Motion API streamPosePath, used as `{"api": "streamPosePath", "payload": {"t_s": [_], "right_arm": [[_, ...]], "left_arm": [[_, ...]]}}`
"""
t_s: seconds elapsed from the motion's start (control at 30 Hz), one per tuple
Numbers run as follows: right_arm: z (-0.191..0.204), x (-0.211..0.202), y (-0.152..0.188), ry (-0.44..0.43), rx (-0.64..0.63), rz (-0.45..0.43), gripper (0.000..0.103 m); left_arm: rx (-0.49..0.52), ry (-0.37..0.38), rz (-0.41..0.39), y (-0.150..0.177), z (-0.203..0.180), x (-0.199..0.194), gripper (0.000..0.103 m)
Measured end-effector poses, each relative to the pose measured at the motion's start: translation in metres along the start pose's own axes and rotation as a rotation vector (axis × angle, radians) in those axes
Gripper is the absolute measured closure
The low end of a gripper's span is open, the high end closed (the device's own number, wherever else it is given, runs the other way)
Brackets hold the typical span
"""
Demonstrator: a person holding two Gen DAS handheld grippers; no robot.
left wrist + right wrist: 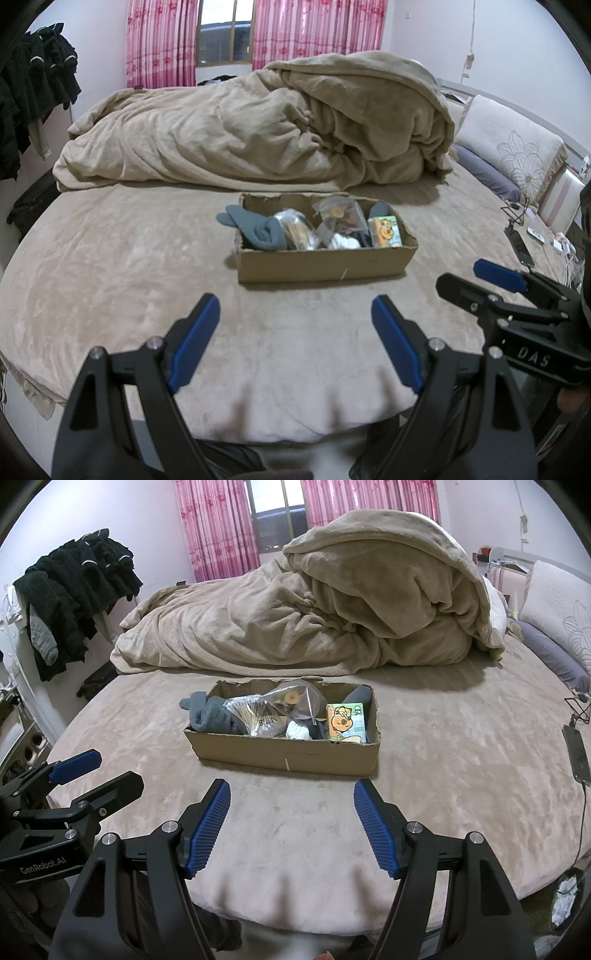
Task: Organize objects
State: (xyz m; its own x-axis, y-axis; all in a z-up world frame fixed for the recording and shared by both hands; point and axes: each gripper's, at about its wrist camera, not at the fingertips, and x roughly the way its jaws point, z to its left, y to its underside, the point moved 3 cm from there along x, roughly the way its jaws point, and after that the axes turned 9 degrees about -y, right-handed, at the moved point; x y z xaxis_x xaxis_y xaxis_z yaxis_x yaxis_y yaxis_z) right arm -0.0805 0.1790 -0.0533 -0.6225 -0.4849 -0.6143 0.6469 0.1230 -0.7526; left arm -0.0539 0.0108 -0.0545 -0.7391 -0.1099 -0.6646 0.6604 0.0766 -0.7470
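A shallow cardboard box (321,264) (284,757) sits on the beige bed, ahead of both grippers. It holds grey socks (258,230) (210,710), clear plastic bags (299,230) (291,699), a white item (298,731) and a green and orange cartoon pack (385,230) (347,722). My left gripper (295,314) is open and empty, short of the box. My right gripper (291,797) is open and empty, also short of the box. Each gripper shows in the other's view, the right (476,277) and the left (107,768).
A rumpled beige duvet (258,122) (314,609) lies behind the box. Pillows (513,147) (557,602) lie at the right. A phone with cable (576,753) rests near the bed's right edge. Dark clothes (74,587) hang at the left. Pink curtains (162,40) frame a window.
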Motion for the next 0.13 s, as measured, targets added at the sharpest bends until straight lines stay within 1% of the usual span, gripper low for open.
{"api": "streamPosePath", "payload": {"t_s": [0.13], "right_arm": [[0.0,0.0002,0.0,0.0,-0.001,0.001,0.03]], "left_arm": [[0.006,0.003,-0.001,-0.0002,-0.0022,0.0033,0.018]]}}
